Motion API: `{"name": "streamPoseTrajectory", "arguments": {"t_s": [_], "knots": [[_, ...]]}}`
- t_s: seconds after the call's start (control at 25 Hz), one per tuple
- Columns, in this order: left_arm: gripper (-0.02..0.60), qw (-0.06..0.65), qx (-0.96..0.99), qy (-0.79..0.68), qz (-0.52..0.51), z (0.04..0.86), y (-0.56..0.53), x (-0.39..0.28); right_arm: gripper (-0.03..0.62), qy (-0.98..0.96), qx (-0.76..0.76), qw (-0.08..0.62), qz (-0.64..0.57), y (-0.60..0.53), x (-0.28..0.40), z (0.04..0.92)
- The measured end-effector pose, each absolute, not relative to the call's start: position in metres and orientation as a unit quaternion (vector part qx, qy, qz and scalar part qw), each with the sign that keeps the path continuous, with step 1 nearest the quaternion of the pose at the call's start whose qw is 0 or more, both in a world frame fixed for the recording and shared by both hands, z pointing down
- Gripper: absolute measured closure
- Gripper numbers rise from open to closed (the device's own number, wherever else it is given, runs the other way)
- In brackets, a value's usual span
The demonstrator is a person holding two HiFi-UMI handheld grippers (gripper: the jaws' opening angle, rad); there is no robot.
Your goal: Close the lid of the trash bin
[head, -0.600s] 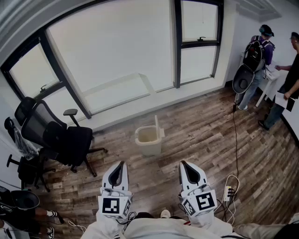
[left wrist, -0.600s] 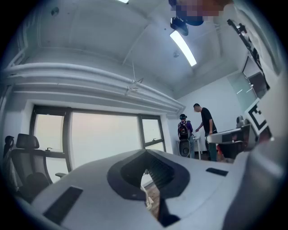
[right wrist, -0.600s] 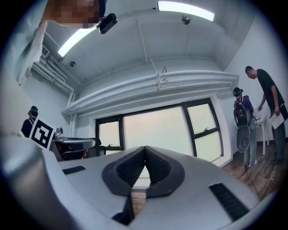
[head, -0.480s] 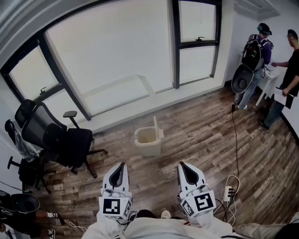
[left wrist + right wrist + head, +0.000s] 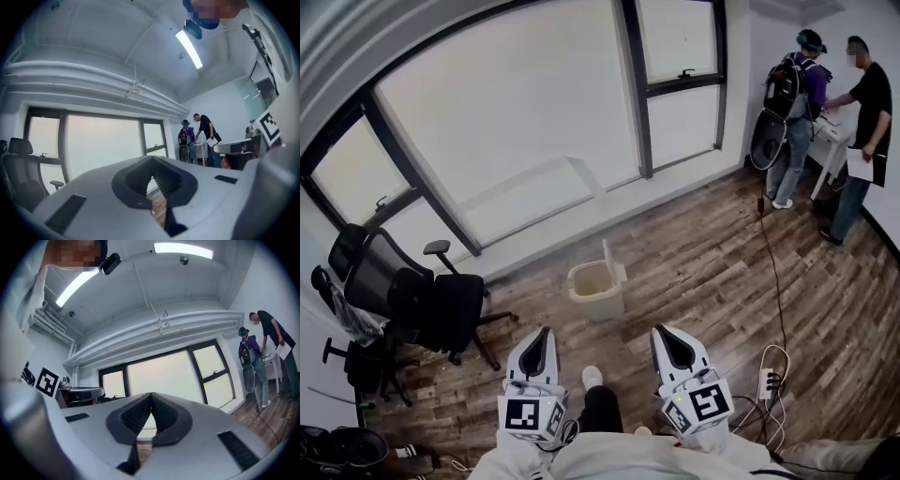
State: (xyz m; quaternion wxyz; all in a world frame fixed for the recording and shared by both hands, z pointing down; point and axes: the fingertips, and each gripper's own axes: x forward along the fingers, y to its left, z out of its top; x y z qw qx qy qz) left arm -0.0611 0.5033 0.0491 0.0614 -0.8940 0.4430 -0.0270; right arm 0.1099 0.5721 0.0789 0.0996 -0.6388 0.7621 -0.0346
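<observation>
My head view looks steeply down from standing height onto the wooden floor [image 5: 703,272], with the left gripper [image 5: 542,334] and right gripper [image 5: 663,332] close at its lower edge. Each gripper view rides just behind its own jaws, tilted up toward the ceiling [image 5: 93,51]. All three views share the window [image 5: 516,122] and the two people [image 5: 792,112] beyond it.

Wood plank floor [image 5: 694,272], large windows [image 5: 516,122], black office chair [image 5: 422,300], white walls
</observation>
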Motion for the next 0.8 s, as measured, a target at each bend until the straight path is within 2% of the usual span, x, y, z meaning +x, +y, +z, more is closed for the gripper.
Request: {"name": "streamPoseTrajectory", "arguments": {"t_s": [0.44,0.8], "knots": [[0.574,0.047,-0.906,0.419,-0.028,0.073,0.407,-0.037,0.571,0.749,-0.657,0.076,-0.038,0.487,0.123,0.092],[0.574,0.056,-0.913,0.4,-0.048,0.081,0.236,-0.05,0.571,0.728,-0.681,0.059,-0.058,0.326,0.113,0.106]]}}
